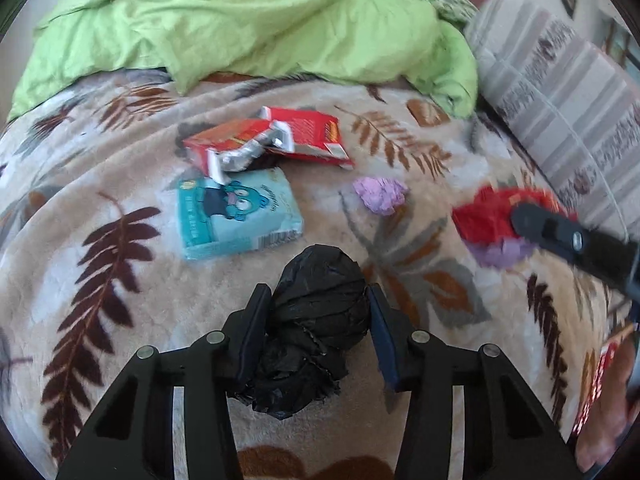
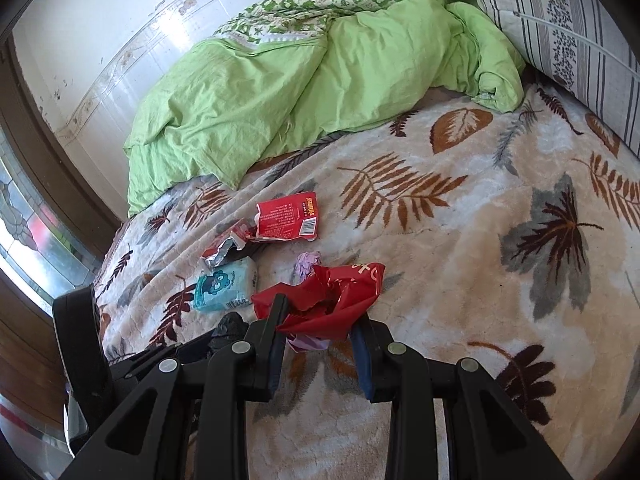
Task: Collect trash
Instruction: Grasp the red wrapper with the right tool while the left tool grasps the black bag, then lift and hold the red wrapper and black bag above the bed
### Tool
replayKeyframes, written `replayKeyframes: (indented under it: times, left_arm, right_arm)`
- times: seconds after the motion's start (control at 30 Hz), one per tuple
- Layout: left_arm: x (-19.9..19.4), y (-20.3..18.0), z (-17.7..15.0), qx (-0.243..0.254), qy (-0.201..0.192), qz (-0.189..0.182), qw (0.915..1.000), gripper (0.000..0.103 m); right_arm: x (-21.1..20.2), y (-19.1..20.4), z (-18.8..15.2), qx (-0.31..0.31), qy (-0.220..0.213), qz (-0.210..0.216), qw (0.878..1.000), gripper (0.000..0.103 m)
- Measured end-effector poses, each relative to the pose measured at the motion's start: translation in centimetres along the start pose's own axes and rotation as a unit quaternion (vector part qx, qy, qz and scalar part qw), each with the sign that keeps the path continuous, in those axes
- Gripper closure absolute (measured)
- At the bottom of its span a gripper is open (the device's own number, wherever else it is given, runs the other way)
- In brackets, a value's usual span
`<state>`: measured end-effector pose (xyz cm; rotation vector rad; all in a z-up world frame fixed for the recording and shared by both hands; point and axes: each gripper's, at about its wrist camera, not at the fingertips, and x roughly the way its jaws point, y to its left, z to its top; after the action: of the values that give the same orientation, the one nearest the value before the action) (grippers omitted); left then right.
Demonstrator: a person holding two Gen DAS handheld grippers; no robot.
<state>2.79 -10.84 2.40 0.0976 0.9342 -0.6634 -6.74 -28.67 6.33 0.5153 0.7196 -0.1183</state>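
Note:
My left gripper [image 1: 316, 300] is shut on a crumpled black plastic bag [image 1: 316, 320], held just above the leaf-patterned blanket [image 1: 100, 200]. My right gripper [image 2: 320, 316] is shut on a crumpled red wrapper [image 2: 332, 296], with a lilac paper scrap [image 2: 308, 342] under it; both show in the left wrist view, the wrapper [image 1: 488, 216] at right. On the blanket lie torn red snack packets [image 1: 280, 140] with foil lining, a light blue tissue pack [image 1: 236, 216] and a crumpled lilac paper ball [image 1: 382, 194]. The right wrist view also shows the packets [image 2: 288, 216], tissue pack [image 2: 224, 286] and paper ball [image 2: 308, 264].
A rumpled green duvet [image 1: 248, 28] lies at the back of the bed. A striped floral pillow [image 1: 560, 100] sits at the right. A white wall and a dark wooden window frame [image 2: 48, 152] stand to the left of the bed.

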Motion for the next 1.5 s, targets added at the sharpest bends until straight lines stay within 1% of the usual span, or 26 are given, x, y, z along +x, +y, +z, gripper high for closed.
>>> replayKeyframes:
  times: [0.13,0.23,0.3,0.37,0.43,0.57,0.67,0.7,0.73,0.83,0.97,1.13,1.3,1.5]
  left_arm:
    - [-3.2,0.1,-0.6,-0.032,-0.045,0.039,0.9977,0.056]
    - [-6.5,-0.9,-1.3,-0.025,-0.078,0.074,0.9938,0.056]
    - [-8.8,-1.6,-2.2,-0.026,-0.100,0.091,0.9904,0.056]
    - [-11.1,-2.1,-3.4,-0.036,-0.111,0.089,0.9891,0.056]
    - [-13.2,-2.6,-4.8,-0.034,-0.119,0.090,0.9883,0.056]
    - [-16.3,-3.1,-8.3,-0.039,-0.129,0.118,0.9838,0.056]
    - [-16.0,-3.3,-9.9,-0.045,-0.130,0.131,0.9819,0.056]
    - [-15.4,-3.1,-9.8,-0.050,-0.119,0.130,0.9830,0.056]
    - [-15.3,-2.9,-9.9,-0.053,-0.117,0.128,0.9834,0.056]
    - [-14.9,-2.5,-10.1,-0.056,-0.126,0.142,0.9802,0.056]
    - [-14.0,-1.7,-9.9,-0.065,-0.116,0.138,0.9813,0.056]
    - [-13.0,-2.0,-9.4,-0.048,-0.110,0.138,0.9831,0.056]
    - [-12.8,-2.6,-9.1,-0.033,-0.115,0.145,0.9821,0.056]
    - [-12.7,-3.1,-8.9,-0.017,-0.116,0.149,0.9817,0.056]
  right_arm:
    - [-1.3,1.1,-0.7,-0.037,-0.007,-0.005,0.999,0.072]
    - [-3.4,2.4,-1.6,-0.071,-0.027,-0.011,0.997,0.072]
    - [-5.1,2.9,-2.9,-0.088,-0.038,-0.010,0.995,0.072]
    - [-6.3,3.1,-4.3,-0.102,-0.041,-0.009,0.994,0.072]
    - [-7.3,3.3,-5.9,-0.119,-0.034,-0.011,0.992,0.072]
    - [-9.1,3.9,-8.1,-0.139,-0.030,0.003,0.990,0.072]
    - [-9.7,4.7,-8.9,-0.162,-0.038,0.006,0.986,0.072]
    - [-9.7,4.9,-9.0,-0.168,-0.042,0.005,0.985,0.072]
    - [-9.7,5.1,-9.0,-0.168,-0.044,0.004,0.985,0.072]
    - [-9.4,4.9,-8.9,-0.158,-0.037,0.014,0.987,0.072]
    - [-8.6,4.9,-8.9,-0.163,-0.032,0.011,0.986,0.072]
    - [-7.7,5.1,-8.8,-0.161,-0.020,0.020,0.987,0.072]
    - [-7.2,5.4,-8.9,-0.173,-0.016,0.018,0.985,0.072]
    - [-7.0,5.1,-8.8,-0.169,-0.010,0.011,0.985,0.072]
